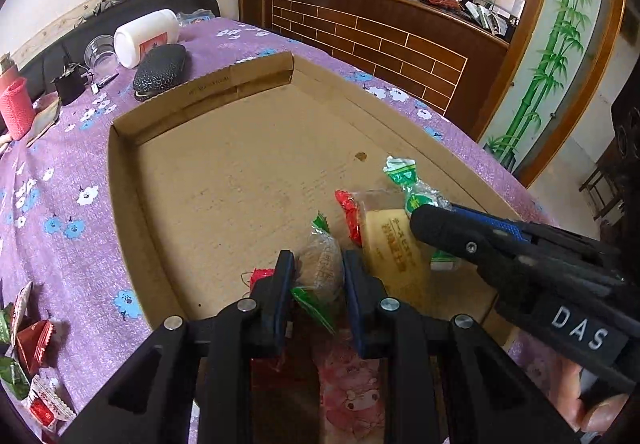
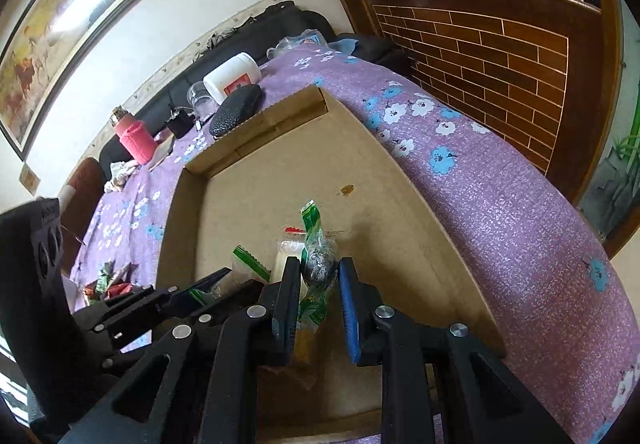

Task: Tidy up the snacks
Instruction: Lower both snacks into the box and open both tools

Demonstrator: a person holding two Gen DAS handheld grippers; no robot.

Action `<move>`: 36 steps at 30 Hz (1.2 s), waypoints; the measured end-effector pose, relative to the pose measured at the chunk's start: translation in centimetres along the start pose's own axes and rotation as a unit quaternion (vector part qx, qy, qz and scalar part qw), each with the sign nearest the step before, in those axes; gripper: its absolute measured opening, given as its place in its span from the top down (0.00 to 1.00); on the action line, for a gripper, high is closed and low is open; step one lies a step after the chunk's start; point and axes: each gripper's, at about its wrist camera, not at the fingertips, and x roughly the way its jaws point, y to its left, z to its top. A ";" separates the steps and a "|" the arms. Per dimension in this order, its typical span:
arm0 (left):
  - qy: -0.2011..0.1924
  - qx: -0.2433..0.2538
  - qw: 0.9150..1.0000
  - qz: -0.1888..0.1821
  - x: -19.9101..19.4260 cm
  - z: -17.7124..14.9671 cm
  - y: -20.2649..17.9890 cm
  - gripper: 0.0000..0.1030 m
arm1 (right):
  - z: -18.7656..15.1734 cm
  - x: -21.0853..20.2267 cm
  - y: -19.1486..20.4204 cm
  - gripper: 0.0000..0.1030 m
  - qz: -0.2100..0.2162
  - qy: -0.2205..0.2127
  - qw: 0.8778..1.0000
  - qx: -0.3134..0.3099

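Both grippers pinching snacks over the cardboard tray.

Left to right: we see loose red and green snack packets [image 1: 28, 360] lying on the purple flowered table [image 1: 68, 171], just beside the tray's left wall. The shallow cardboard tray [image 1: 124, 203] sits on the table, floor mostly bare. Our left gripper [image 1: 319, 276] is nearly closed, pinching a brownish snack in a clear wrapper with green ends [image 1: 322, 268] at the tray's near edge. Right of it a yellow packet with a red end [image 1: 394, 248] lies on the tray floor. Our right gripper [image 2: 319, 284], also nearly closed, pinches a dark snack in a green-ended wrapper [image 2: 318, 264], its twisted end sticking up. Far left of the table: pink bottle [image 2: 136, 141], white jar [image 1: 146, 37] on its side, black pouch [image 1: 160, 71].
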 end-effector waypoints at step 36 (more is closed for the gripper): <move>0.003 -0.035 0.999 -0.007 -1.7 1.8 1.2 0.57 | 0.5 -1.4 0.6 0.75 -0.026 -0.001 1.000 0.000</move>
